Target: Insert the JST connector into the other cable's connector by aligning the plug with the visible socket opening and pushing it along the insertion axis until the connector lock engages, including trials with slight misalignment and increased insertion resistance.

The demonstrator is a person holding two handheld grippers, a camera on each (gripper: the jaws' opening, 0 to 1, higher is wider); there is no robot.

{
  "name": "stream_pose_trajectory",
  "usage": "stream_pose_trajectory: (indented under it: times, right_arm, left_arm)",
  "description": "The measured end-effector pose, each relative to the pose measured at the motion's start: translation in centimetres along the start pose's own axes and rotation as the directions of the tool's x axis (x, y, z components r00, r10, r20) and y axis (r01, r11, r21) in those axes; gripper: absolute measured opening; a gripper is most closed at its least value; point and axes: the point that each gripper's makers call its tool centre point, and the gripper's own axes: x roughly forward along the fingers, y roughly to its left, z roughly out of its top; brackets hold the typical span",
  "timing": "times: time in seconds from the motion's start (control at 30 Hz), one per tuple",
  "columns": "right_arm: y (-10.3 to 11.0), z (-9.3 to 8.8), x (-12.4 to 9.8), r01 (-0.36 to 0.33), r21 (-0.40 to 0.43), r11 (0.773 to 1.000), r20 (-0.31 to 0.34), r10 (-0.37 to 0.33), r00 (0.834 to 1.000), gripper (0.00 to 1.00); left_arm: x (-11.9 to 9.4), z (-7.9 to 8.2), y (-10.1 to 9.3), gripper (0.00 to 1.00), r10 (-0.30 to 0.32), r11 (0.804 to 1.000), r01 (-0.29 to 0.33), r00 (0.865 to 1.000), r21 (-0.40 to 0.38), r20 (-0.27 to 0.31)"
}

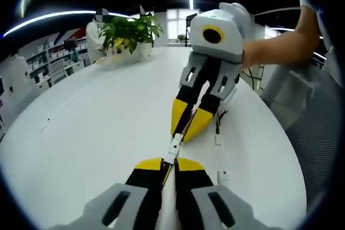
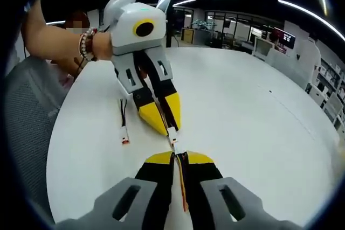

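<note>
Both tongs grip connectors (image 1: 173, 146) mid-table (image 1: 97, 127); room around.

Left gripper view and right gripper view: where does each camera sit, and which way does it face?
Left gripper view: rides the left gripper, looking along its jaws across the white table at the right gripper; a forearm shows.
Right gripper view: rides the right gripper, facing the left gripper; a braceleted wrist shows.
Shared: the white connector pair between the tips, the table, and a spare cable.
</note>
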Motion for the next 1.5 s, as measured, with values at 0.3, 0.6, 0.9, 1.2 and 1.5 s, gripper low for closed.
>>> stream_pose_trajectory:
  times: [0.3, 0.6, 0.9, 1.2, 1.5]
  right_arm:
    - [0.1, -0.2, 0.2, 0.0, 0.0, 1.0, -0.006, 0.0, 1.0, 0.05]
    - [0.1, -0.5, 0.3, -0.001, -0.001, 1.0, -0.013, 0.001, 1.0, 0.05]
    - [0.3, -0.3, 0.2, -0.008, -0.009, 1.0, -0.011, 0.008, 1.0, 0.05]
    - [0.8, 0.1, 0.4, -0.032, -0.035, 0.999, 0.001, 0.033, 0.999, 0.04]
    - [1.2, 0.7, 0.4, -0.049, -0.074, 0.996, 0.023, 0.051, 0.998, 0.04]
  left_arm:
    - [0.0, -0.2, -0.1, 0.01, -0.005, 1.0, 0.005, 1.0, -0.009, -0.004]
    - [0.1, -0.2, -0.2, 0.01, -0.007, 1.0, 0.007, 1.0, 0.0, -0.007]
    - [0.0, -0.2, -0.2, 0.01, -0.009, 1.0, 0.009, 1.0, 0.005, -0.008]
    - [0.1, -0.1, -0.6, 0.01, -0.031, 0.999, 0.031, 1.0, 0.017, 0.0]
    - [0.0, 0.2, -0.9, 0.01, -0.051, 0.998, 0.051, 0.999, 0.037, -0.015]
